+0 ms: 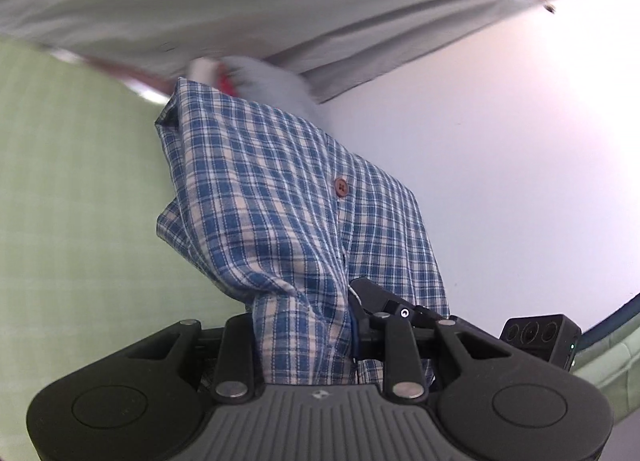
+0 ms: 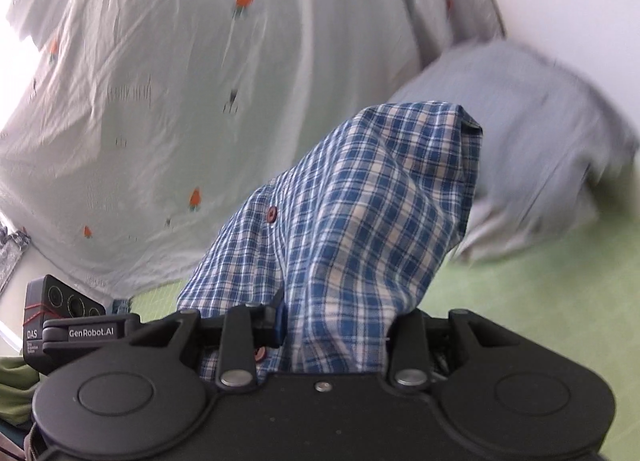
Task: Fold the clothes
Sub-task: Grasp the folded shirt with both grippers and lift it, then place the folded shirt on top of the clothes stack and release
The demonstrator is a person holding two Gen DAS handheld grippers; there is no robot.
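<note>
The left hand-held gripper (image 1: 308, 337) is clamping a bunched edge of the blue-and-cream checked cotton shirt (image 1: 280, 201), jaws narrow on the cloth, so the fabric is rising in a peak over the pale green bed sheet (image 1: 60, 181). The right hand-held gripper (image 2: 332, 337) is pinching another bunched edge of the same shirt (image 2: 360, 213) just as narrowly — a two-point hold, likely to lift and spread the garment before it is laid flat. Behind, a white carrot-printed sheet (image 2: 160, 81) is hanging; a grey pillow (image 2: 540, 133) is lying near the bed's far edge.
</note>
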